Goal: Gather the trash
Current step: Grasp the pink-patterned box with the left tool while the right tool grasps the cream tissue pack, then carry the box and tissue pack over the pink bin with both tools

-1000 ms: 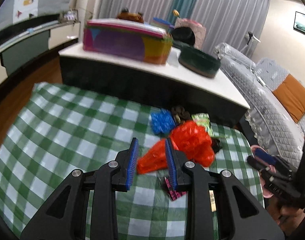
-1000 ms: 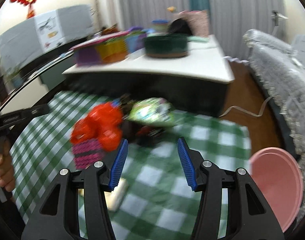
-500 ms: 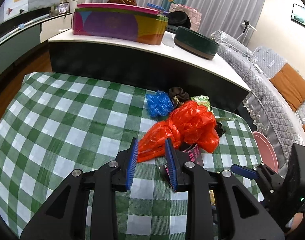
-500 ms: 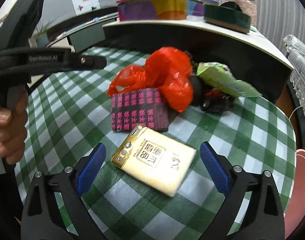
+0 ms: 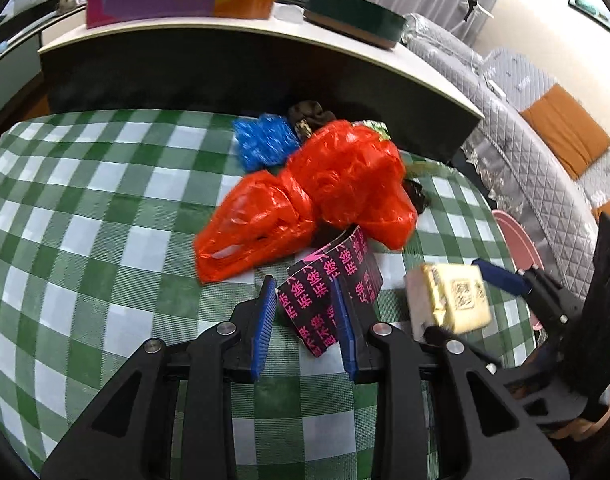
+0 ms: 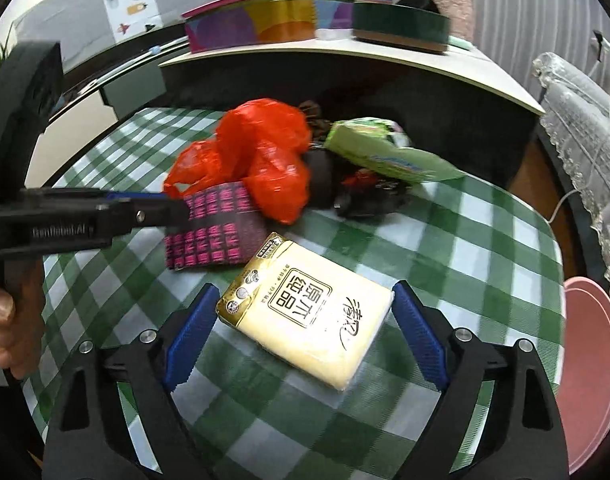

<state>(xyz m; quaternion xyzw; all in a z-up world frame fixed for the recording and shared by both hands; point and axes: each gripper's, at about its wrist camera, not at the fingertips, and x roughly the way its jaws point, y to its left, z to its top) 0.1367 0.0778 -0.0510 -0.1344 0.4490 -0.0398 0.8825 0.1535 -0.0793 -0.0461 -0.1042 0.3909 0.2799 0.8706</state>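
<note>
A: Item one, right gripper point(image 6: 301, 328)?

B: Jaws released and set wide, just closing a little, flanking the cream tissue pack point(image 6: 307, 312); neither pad presses on it. Pack lies flat on the green-checked surface point(image 6: 465, 240), corner-on to the jaws, likely so they can take it across its width.

A: Item two, left gripper point(image 5: 305, 320)?

B: Jaws narrow, astride the upper edge of the black-and-pink patterned wrapper point(image 5: 329, 292). One pad looks against it, the other stands off; whether it is pinched I cannot tell.

A: Beyond the jaws?

B: Red plastic bag point(image 5: 317, 196) crumpled just behind, overlapping the wrapper. Blue crumpled plastic point(image 5: 265, 142), green snack packet point(image 6: 385, 156) and dark scraps point(image 6: 365, 196) bunched at the far edge, apparently heaped for collection. Pink basin point(image 6: 593, 380) beside the surface, off its right edge, a probable receptacle.
</note>
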